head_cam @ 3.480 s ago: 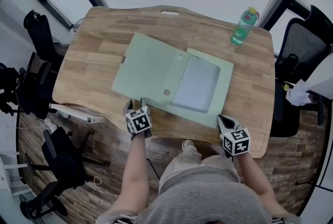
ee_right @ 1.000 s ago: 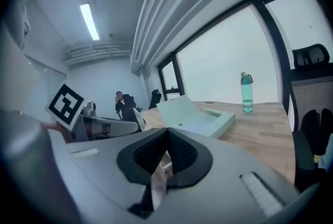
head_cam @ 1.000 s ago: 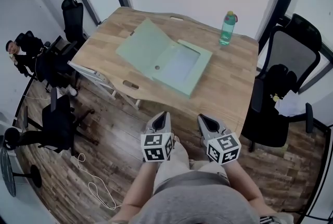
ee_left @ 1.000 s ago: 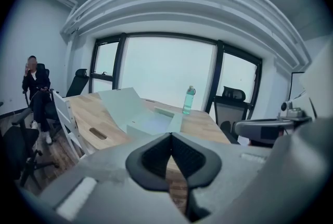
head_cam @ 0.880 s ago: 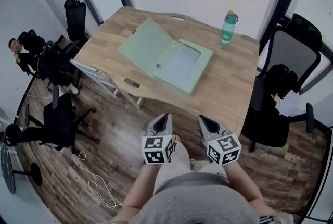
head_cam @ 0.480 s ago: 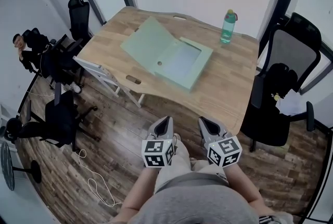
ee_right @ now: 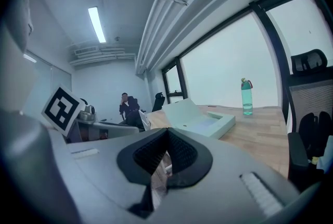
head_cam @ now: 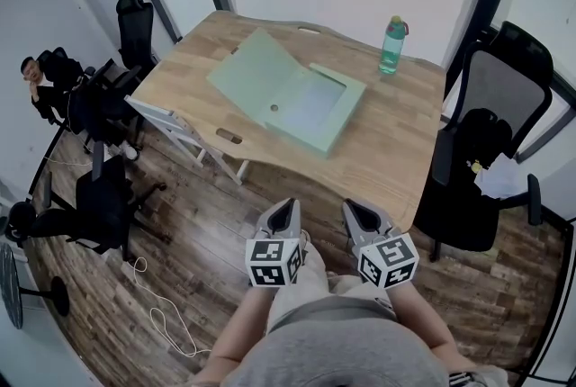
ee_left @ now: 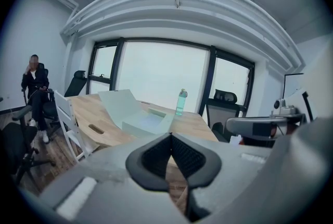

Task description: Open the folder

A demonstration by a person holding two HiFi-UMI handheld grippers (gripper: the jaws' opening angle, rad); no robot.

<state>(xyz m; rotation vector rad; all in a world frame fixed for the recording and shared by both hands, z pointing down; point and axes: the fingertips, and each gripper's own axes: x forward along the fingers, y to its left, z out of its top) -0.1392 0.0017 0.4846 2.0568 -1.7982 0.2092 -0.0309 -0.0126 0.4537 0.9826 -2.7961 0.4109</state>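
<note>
The pale green folder (head_cam: 290,97) lies open on the wooden table (head_cam: 396,151), its cover (head_cam: 255,70) propped up at the left and the tray part flat at the right. It also shows far ahead in the left gripper view as the folder (ee_left: 136,112) and in the right gripper view as the folder (ee_right: 200,119). My left gripper (head_cam: 283,211) and right gripper (head_cam: 358,212) hang side by side over the floor, well short of the table. Both are shut with nothing in them: left gripper (ee_left: 170,137), right gripper (ee_right: 166,134).
A green bottle (head_cam: 389,44) stands at the table's far right. Black office chairs (head_cam: 481,169) are at the right and a white chair (head_cam: 175,129) at the table's left edge. A person (head_cam: 40,79) sits at far left. A cable (head_cam: 166,318) lies on the wooden floor.
Since the earliest frame both grippers have left the table's front edge and drawn back over the floor, and the folder's cover stands raised. Over the last second almost nothing has moved.
</note>
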